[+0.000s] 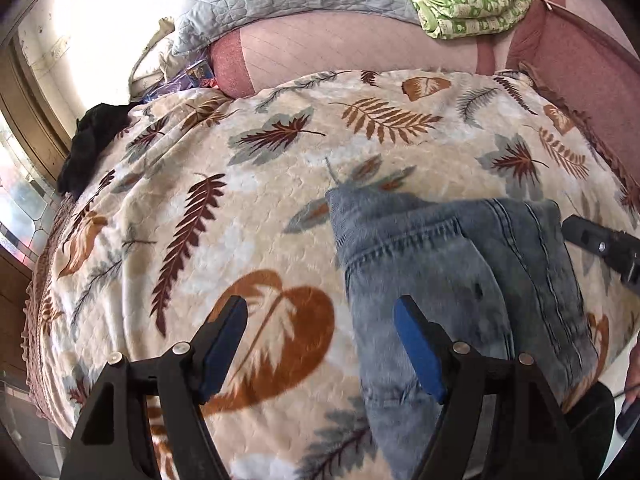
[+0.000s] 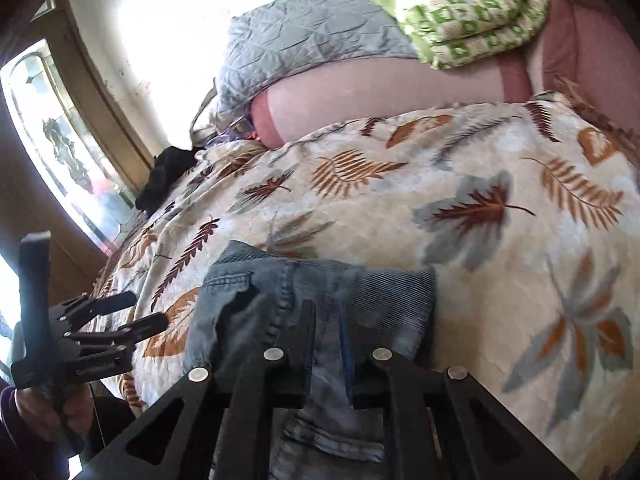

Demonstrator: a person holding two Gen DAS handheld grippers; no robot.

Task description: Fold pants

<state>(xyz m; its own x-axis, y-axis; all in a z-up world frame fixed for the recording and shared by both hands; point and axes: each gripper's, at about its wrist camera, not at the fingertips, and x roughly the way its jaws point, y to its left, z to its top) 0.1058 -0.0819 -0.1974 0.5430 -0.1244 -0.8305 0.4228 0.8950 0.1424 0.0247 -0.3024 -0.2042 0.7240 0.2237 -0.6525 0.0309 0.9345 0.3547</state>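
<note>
Folded light-blue jeans (image 1: 460,272) lie on a leaf-patterned blanket (image 1: 200,160) that covers the bed. My left gripper (image 1: 320,304) hangs open above the blanket. Its right finger is over the jeans' left edge and nothing is between its blue pads. The right wrist view shows the same jeans (image 2: 380,292) just ahead of and under my right gripper (image 2: 326,316). Its fingers stand a narrow gap apart, and the denim seen through the gap lies flat below them. My right gripper (image 1: 576,228) also shows at the jeans' right edge. My left gripper (image 2: 150,310) is at the far left, held by a hand (image 2: 32,408).
At the head of the bed lie a grey quilt (image 1: 280,0) and a folded green patterned blanket (image 1: 472,4) on a pink sheet (image 1: 340,48). A black garment (image 1: 92,140) sits at the bed's left edge by a window (image 2: 60,140).
</note>
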